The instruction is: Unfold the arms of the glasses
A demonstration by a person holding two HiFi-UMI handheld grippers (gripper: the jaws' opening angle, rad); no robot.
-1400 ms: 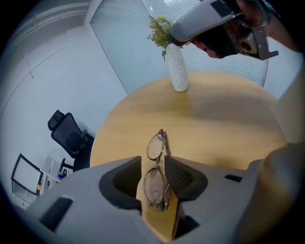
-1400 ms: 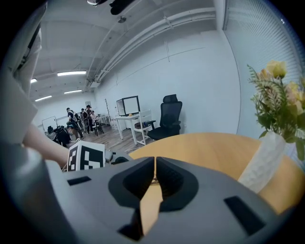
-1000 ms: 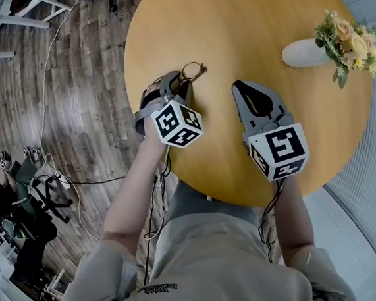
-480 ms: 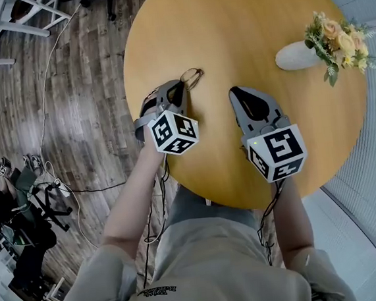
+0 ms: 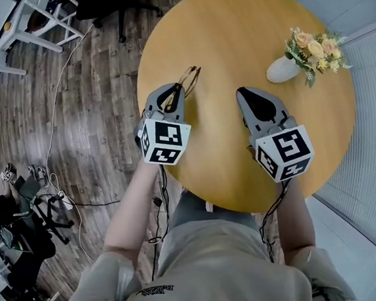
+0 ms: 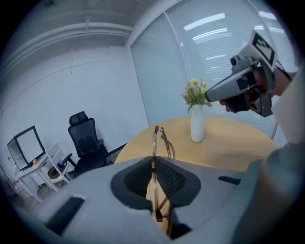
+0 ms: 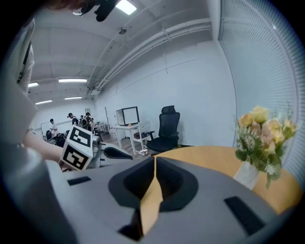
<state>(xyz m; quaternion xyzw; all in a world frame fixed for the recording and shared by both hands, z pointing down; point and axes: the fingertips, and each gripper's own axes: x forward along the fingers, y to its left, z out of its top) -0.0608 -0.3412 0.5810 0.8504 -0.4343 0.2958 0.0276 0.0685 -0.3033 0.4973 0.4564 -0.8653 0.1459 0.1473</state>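
Thin brown-framed glasses [image 5: 190, 78] stick out past the tip of my left gripper [image 5: 177, 92], above the left side of the round wooden table [image 5: 229, 30]. The left jaws have just closed, and the folded frame [image 6: 157, 141] is pinched edge-on between the pads of the left gripper [image 6: 153, 164], arms still folded against the lenses. My right gripper [image 5: 244, 94] hovers a hand's width to the right, above the table. The right gripper [image 7: 154, 160] is shut, pads together with nothing between them.
A white vase of flowers [image 5: 283, 68] stands on the table's far right; it shows in both gripper views [image 6: 196, 123] [image 7: 259, 138]. Beyond the table's left edge are wooden floor, cables, a black office chair [image 6: 86, 140] and desks.
The left jaws have closed on the glasses and lifted them off the table. Both grippers have risen, and the left one has rolled.
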